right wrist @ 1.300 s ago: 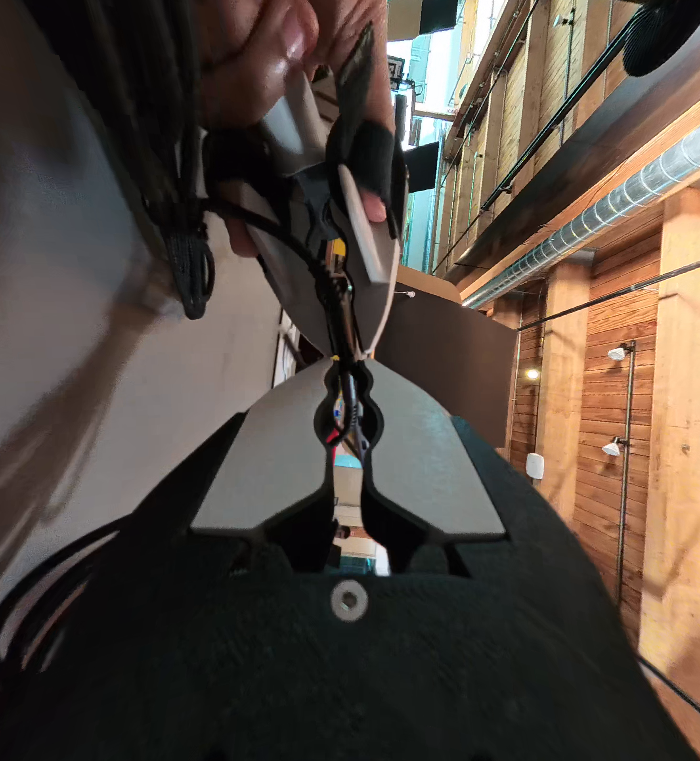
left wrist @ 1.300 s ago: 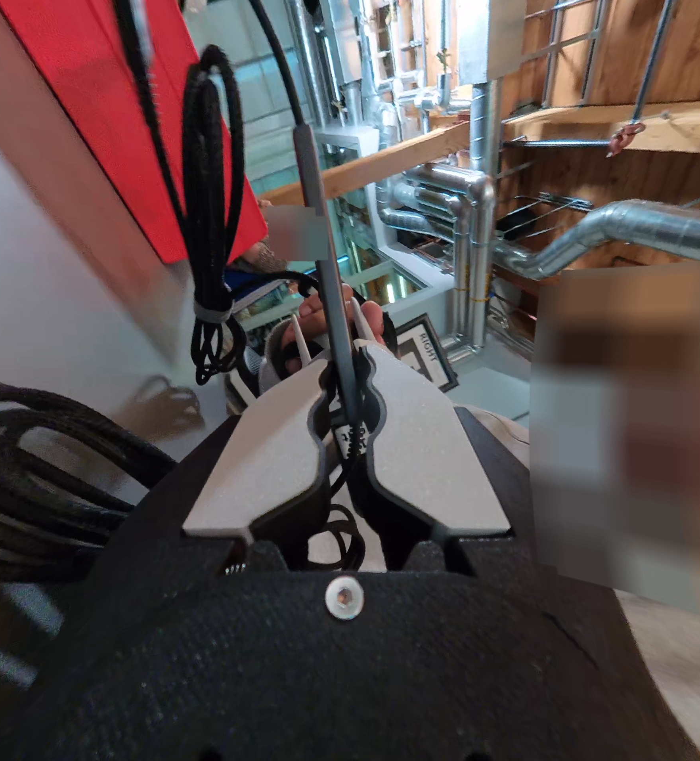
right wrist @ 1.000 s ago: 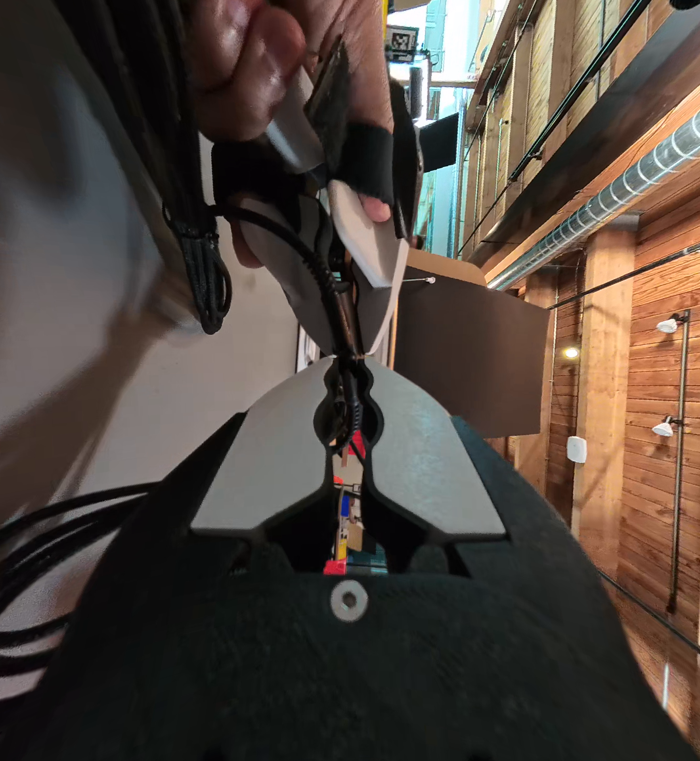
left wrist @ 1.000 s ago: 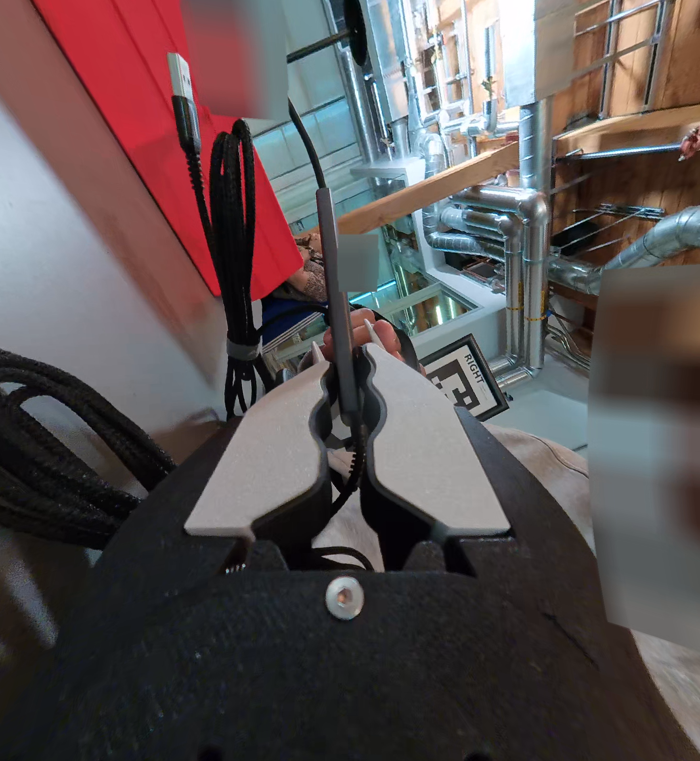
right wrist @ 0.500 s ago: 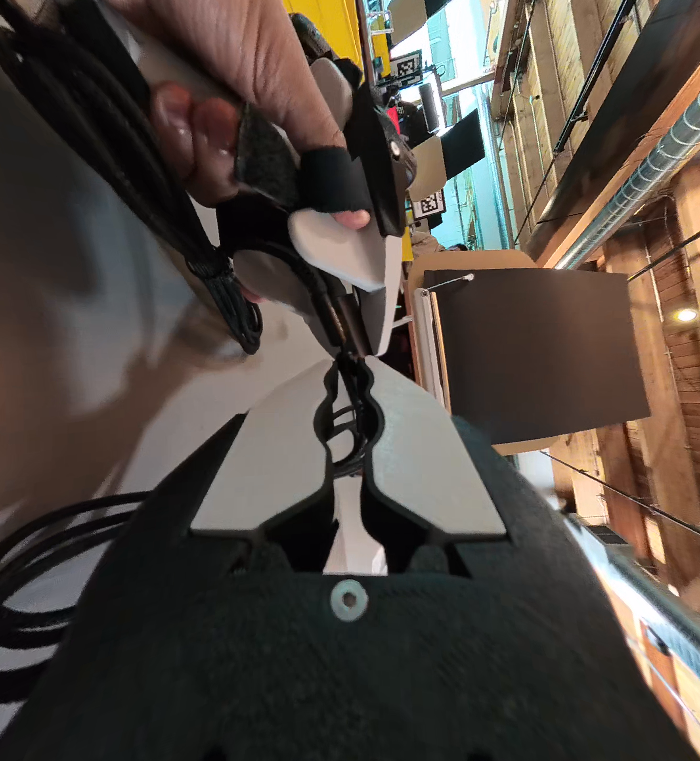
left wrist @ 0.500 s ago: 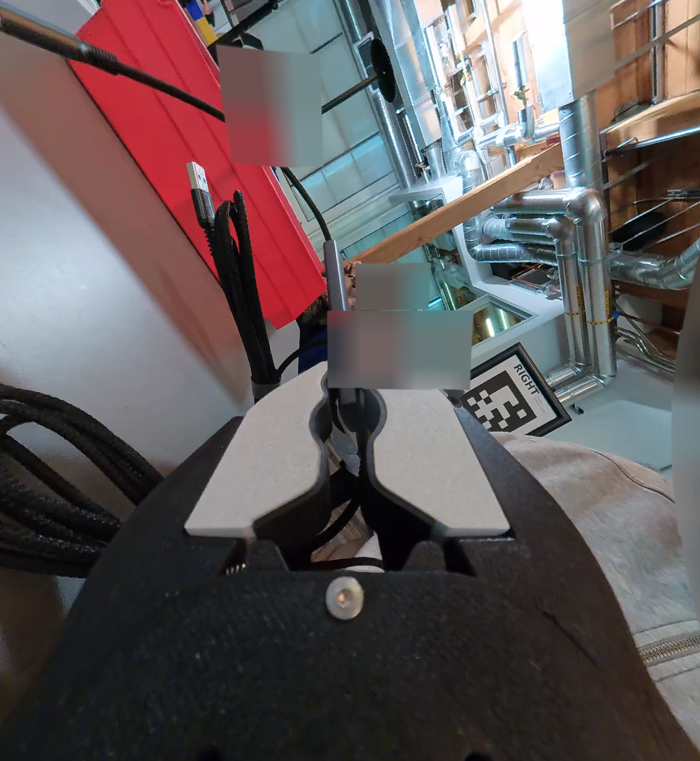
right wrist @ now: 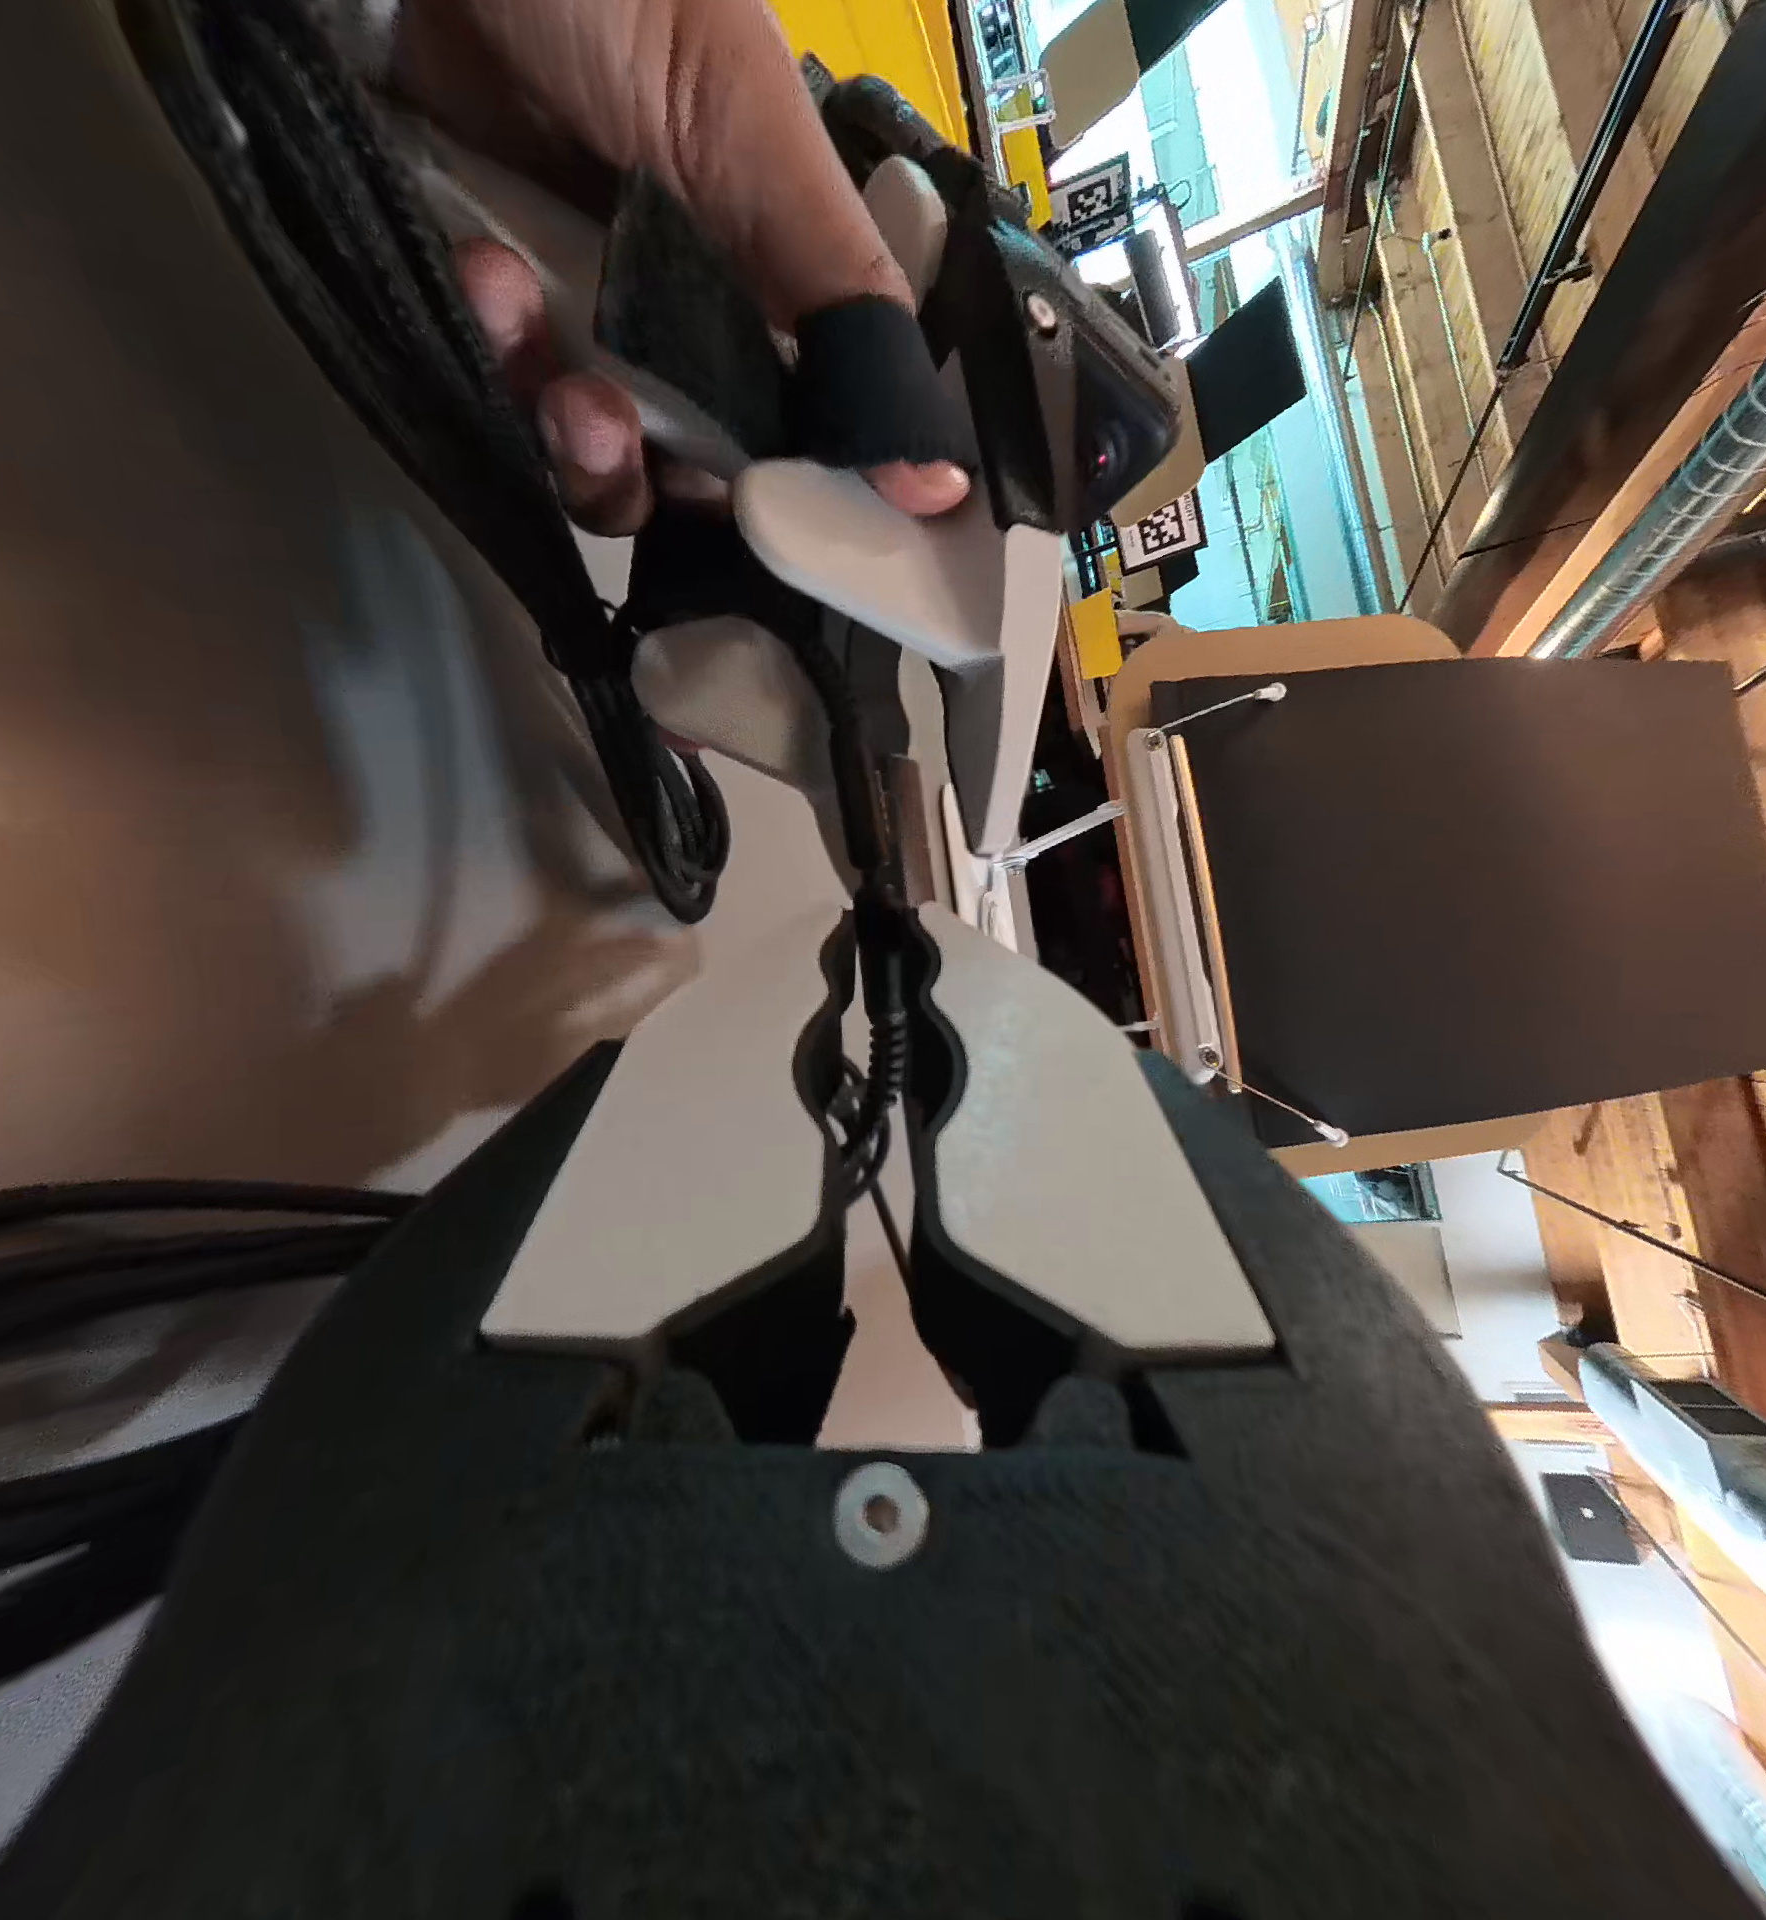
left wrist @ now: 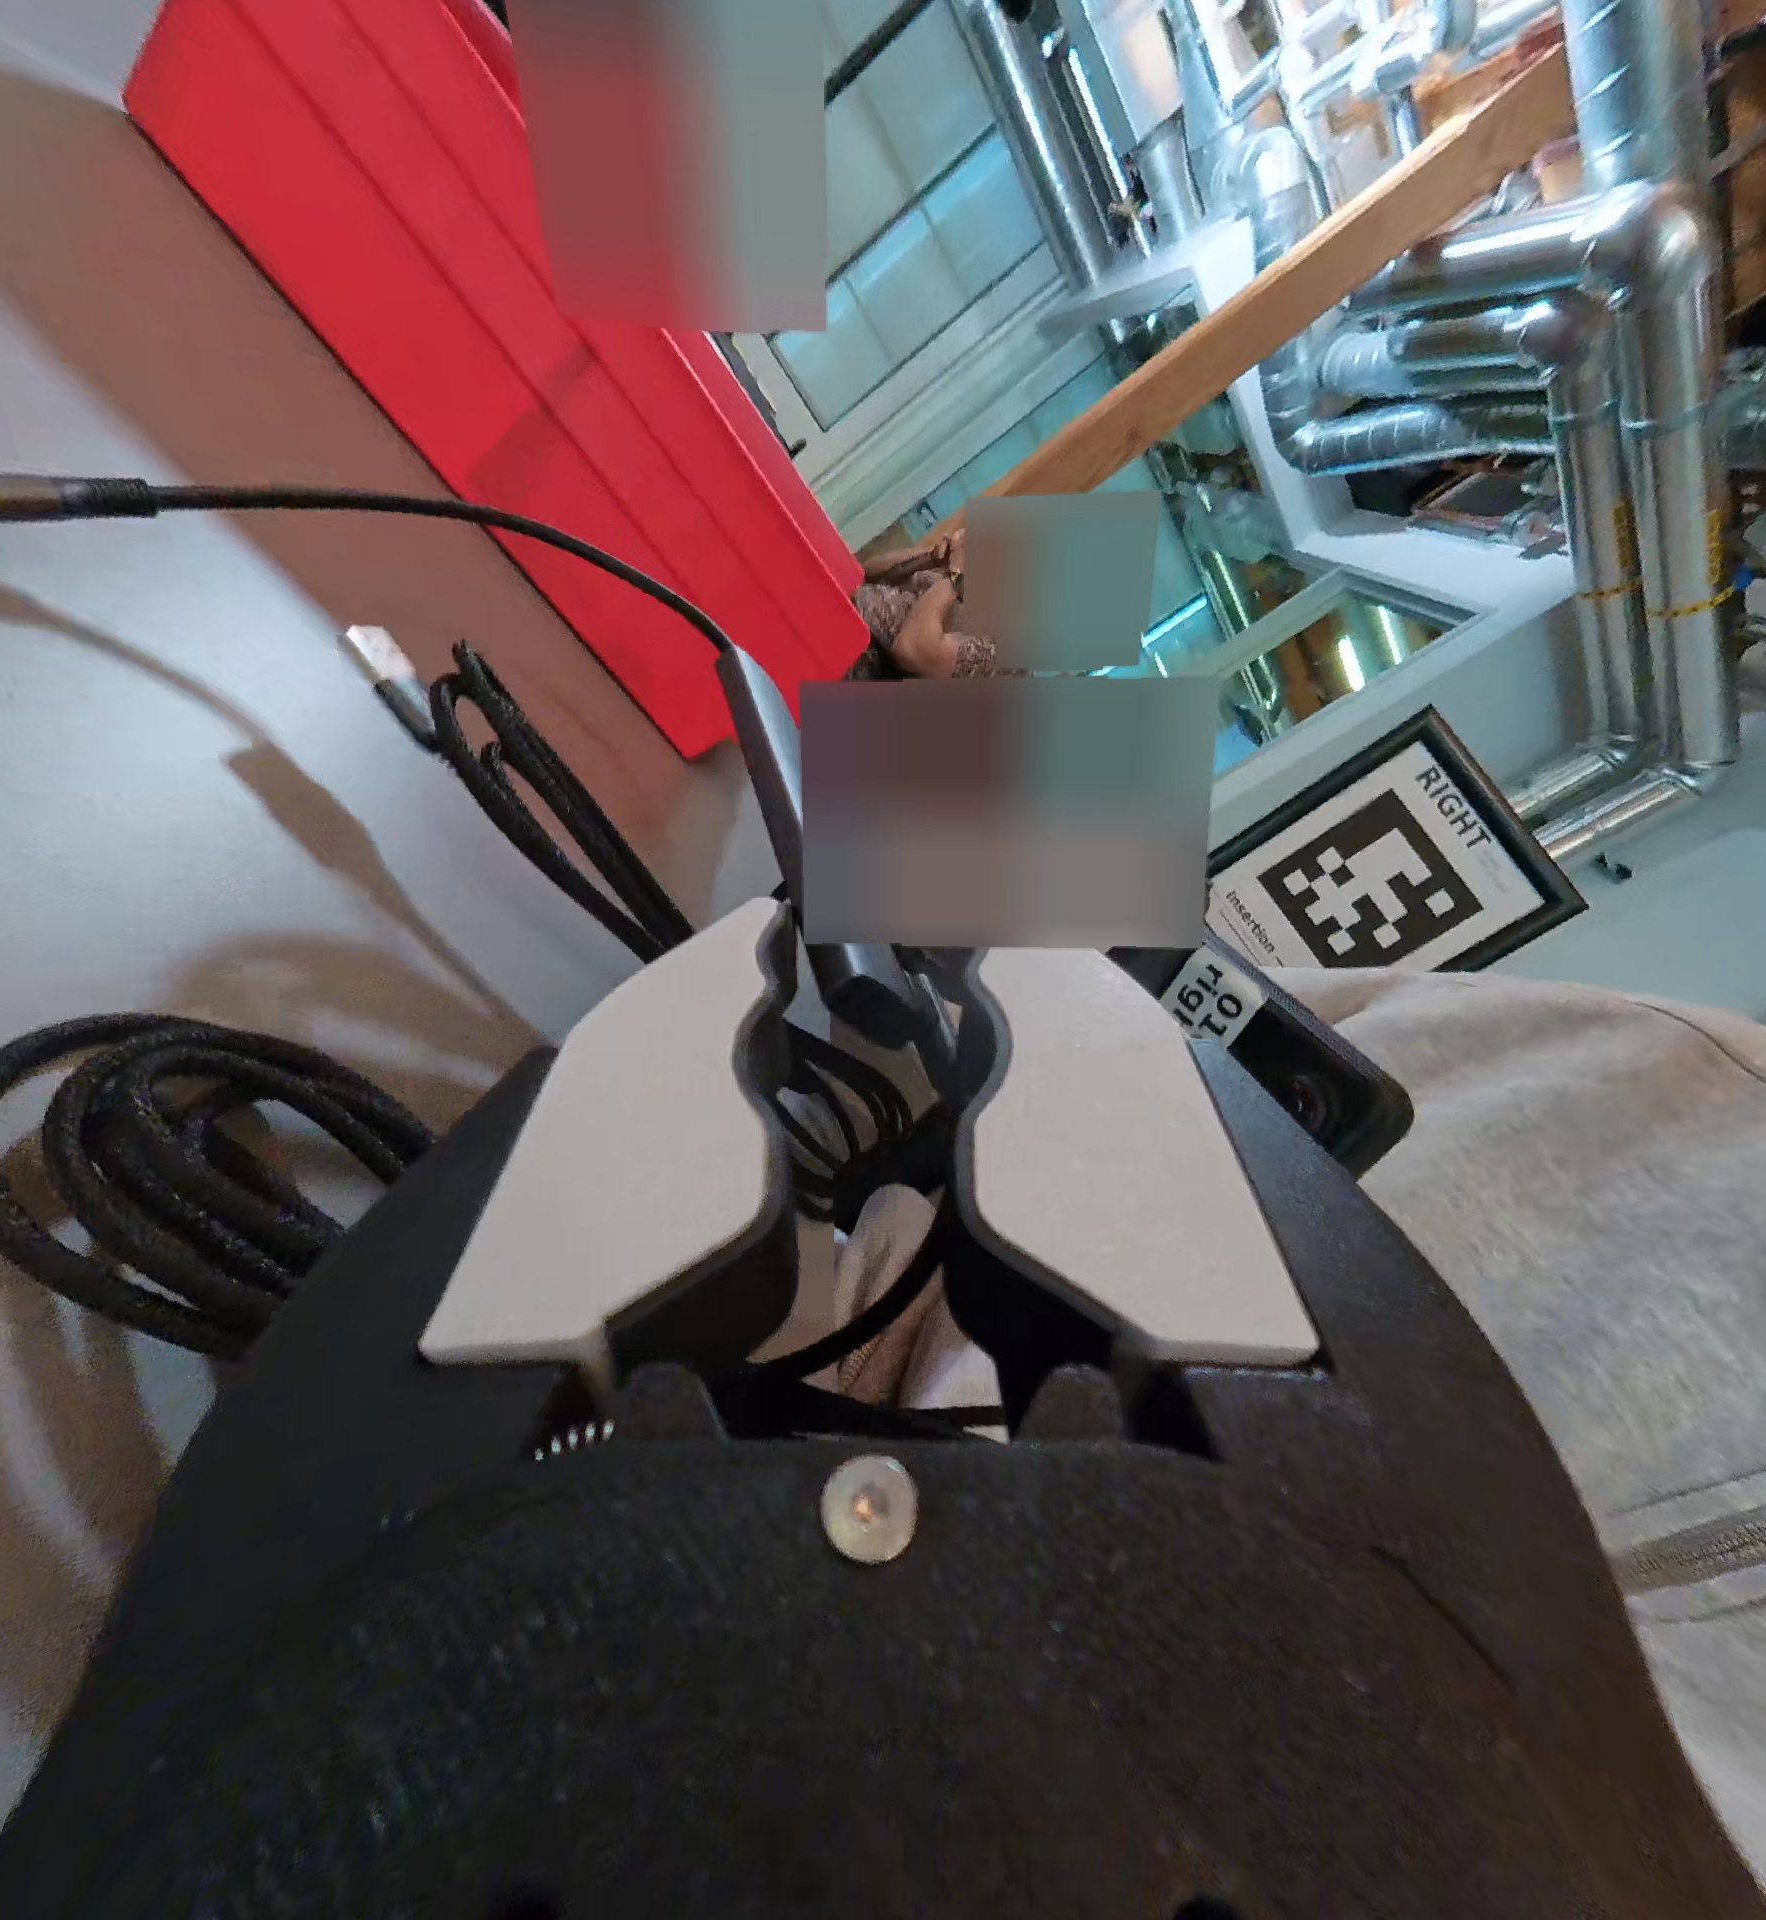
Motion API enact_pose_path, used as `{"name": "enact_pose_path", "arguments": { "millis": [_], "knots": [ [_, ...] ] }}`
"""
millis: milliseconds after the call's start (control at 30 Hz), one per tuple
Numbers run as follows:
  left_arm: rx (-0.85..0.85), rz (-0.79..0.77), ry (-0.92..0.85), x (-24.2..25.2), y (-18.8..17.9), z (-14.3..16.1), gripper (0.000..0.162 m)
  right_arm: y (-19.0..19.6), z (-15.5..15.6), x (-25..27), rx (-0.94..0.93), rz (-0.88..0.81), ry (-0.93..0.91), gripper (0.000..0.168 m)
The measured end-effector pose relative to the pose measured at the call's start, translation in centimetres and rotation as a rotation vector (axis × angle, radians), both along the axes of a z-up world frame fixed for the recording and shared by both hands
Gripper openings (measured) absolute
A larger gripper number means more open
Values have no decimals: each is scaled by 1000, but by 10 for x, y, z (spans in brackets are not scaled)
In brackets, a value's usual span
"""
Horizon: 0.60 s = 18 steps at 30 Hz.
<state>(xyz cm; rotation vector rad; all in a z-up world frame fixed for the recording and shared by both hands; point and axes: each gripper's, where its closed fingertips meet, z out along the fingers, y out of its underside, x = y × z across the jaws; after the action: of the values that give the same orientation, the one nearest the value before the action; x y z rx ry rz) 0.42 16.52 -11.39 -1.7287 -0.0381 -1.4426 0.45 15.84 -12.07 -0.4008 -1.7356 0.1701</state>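
My left gripper (left wrist: 879,956) stands open around a grey plug body (left wrist: 759,748) that leans left between its fingers. A thin black cable (left wrist: 443,509) runs from that plug to the far left. My right gripper (right wrist: 884,935) is shut on the ribbed black end of a cable (right wrist: 884,997), tip to tip with the left gripper (right wrist: 858,675) held by a hand (right wrist: 650,125). A dark plug (right wrist: 900,831) sits between the two grippers. The right gripper's marker plate (left wrist: 1367,883) shows behind the left one.
A tied bundle of black braided cable (left wrist: 546,800) with a USB plug (left wrist: 375,649) hangs by the left gripper. A coil of black cable (left wrist: 131,1174) lies on the white table (left wrist: 79,831). A red panel (left wrist: 443,260) stands behind, and a black board (right wrist: 1481,883) stands at the right. The tips of both grippers are at nearly the same place. The red panel (left wrist: 443,260) is about equally far from each gripper, around 30 cm.
The left gripper's fingers have spread apart and the grey plug has tipped to the left. Both grippers have swung round while staying tip to tip. The right gripper has kept its hold on the cable.
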Motion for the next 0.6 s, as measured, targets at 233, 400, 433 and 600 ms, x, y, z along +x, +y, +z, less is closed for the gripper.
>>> {"name": "enact_pose_path", "arguments": {
  "millis": [233,400,433,600],
  "knots": [
    [133,42,184,-16,-2,7,38,8,3,1,-92,-24,5,8],
    [191,122,272,-38,0,8,44,15,7,1,-209,-39,17,8],
    [206,145,300,-42,1,8,44,17,8,1,-232,-47,20,8],
    [312,352,360,-77,1,25,44,31,18,2,-423,-98,65,8]
  ]
}}
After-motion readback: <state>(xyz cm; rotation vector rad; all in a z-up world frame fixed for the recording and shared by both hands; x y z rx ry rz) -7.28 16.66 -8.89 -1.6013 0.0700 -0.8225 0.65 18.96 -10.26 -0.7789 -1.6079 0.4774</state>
